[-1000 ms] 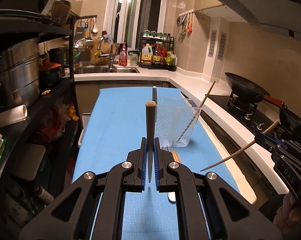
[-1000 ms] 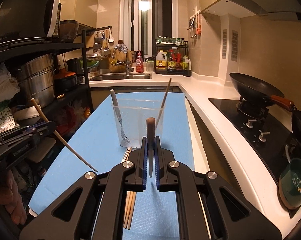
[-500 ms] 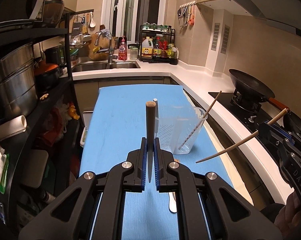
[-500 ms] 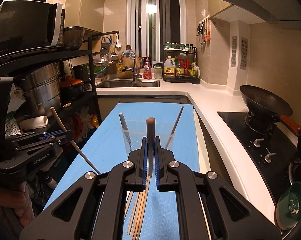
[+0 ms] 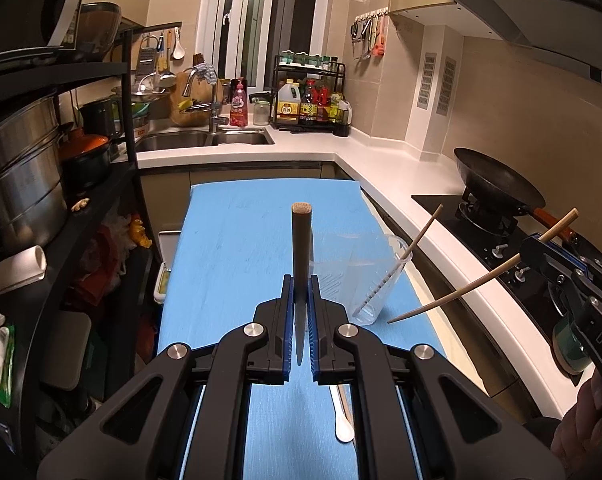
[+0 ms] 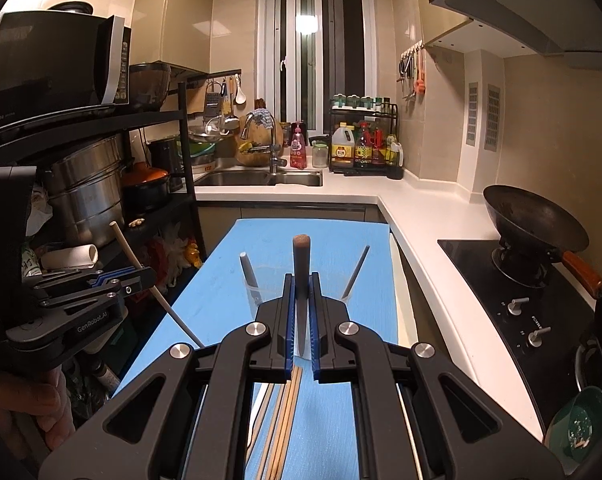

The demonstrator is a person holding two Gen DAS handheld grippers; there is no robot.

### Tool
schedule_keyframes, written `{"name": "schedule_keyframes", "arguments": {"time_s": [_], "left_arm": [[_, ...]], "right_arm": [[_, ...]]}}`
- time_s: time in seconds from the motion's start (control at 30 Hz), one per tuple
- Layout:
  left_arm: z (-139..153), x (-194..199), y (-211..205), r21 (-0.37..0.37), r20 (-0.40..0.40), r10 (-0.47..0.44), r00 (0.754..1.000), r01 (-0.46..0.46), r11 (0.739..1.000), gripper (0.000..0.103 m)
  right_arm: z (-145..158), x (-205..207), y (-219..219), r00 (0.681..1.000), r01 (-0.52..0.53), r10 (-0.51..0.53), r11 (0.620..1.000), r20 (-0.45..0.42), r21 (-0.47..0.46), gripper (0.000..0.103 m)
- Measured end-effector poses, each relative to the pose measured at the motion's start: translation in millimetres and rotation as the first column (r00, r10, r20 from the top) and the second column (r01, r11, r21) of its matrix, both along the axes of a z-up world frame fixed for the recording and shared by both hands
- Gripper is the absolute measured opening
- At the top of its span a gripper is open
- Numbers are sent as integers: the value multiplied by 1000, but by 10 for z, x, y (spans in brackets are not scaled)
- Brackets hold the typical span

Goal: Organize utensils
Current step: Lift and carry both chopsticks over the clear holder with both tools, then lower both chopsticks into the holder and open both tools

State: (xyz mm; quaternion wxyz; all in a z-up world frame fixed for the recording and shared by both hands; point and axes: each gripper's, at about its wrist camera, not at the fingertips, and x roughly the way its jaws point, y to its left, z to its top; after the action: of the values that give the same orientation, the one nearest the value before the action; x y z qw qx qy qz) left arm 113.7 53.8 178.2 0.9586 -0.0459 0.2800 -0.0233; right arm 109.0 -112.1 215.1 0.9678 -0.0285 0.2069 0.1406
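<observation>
My left gripper [image 5: 301,312] is pinched tight on a chopstick [image 5: 301,248] that stands up between the blue pads, its blunt brown end pointing away from me and its thin tip reaching back toward my wrist. My right gripper [image 6: 301,312] is clamped the same way on a second chopstick [image 6: 301,272], which from the left camera shows as a pale stick slanting down and to the left of that gripper (well above the mat, touching nothing else).

Just ahead of my left gripper and slightly to its right stands a clear plastic cup [image 5: 371,276] on the blue mat [image 5: 241,240]. A chopstick [image 5: 411,252] leans in it, tipped toward the right rim. From the right camera the cup sits directly ahead, mostly hidden behind the fingers; a white-handled utensil [image 6: 248,270] leans out of it to the left, and the dark stick leans out to the right.

Beneath my right gripper several loose chopsticks [image 6: 287,416] lie lengthwise on the mat. Beneath my left one, a little to the right, lies a white spoon [image 5: 343,420].

Off to the right, a black wok [image 6: 535,220] sits on the stove.
</observation>
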Motion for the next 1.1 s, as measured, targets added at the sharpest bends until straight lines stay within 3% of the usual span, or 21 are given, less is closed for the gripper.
{"name": "schedule_keyframes", "arguments": {"time_s": [0.37,0.57,0.7,0.9,0.97,1.0,1.03,1.1], "left_arm": [[620,382,53,-44,84,-32,996,35,998,7],[787,614,-78,-48,137,-46,989,53,997,7],[591,846,-215,-35,125,-56,991,61,998,7],[-15,1142,-353,-16,37,-84,996,84,996,7],[-144,1192,-378,-1,14,-90,996,90,996,7],[-190,1210,-388,10,4,-88,996,88,996,7],[-202,1213,-372,14,2,-86,996,86,996,10],[-174,1169,-342,5,21,-87,996,87,996,35]], "right_arm": [[426,339,-51,998,-2,0,999,60,34,6],[354,619,-3,997,15,-17,1000,72,16,6],[64,840,28,1000,24,-24,1000,16,6,6],[-414,1024,123,999,13,-15,999,-48,-41,7],[-514,1060,138,997,6,-10,999,-75,-50,10],[-538,1061,143,997,7,-12,999,-79,-54,17],[-551,1044,140,997,14,-18,998,-73,-57,26],[-545,1009,132,998,22,-26,998,-60,-63,29]]}}
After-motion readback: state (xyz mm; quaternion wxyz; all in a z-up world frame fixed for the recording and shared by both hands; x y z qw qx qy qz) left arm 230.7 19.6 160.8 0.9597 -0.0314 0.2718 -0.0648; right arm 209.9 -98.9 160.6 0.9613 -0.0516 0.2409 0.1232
